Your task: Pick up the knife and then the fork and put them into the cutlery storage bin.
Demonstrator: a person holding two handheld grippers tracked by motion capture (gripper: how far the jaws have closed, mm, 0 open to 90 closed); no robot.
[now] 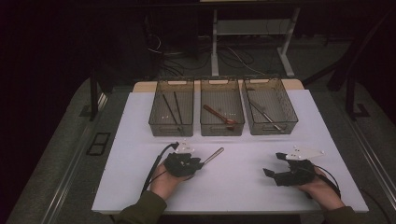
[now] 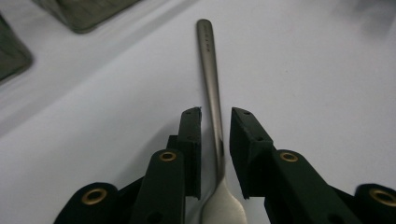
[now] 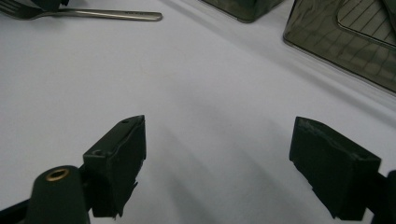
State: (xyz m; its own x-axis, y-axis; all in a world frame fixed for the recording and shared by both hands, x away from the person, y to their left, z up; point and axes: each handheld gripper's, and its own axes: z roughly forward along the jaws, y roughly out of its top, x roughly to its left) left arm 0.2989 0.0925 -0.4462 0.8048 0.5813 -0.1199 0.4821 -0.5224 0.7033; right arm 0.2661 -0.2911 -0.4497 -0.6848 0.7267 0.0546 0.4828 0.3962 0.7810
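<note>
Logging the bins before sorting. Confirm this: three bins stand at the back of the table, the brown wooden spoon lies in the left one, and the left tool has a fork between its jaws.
One detail is wrong. The wooden spoon lies in the middle bin, not the left bin, which holds two dark sticks; the high view shows it. Three bins at the back and the fork between the left tool jaws both stand.

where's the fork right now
The fork lies on the white table between the left gripper jaws, below the middle bin.
</note>
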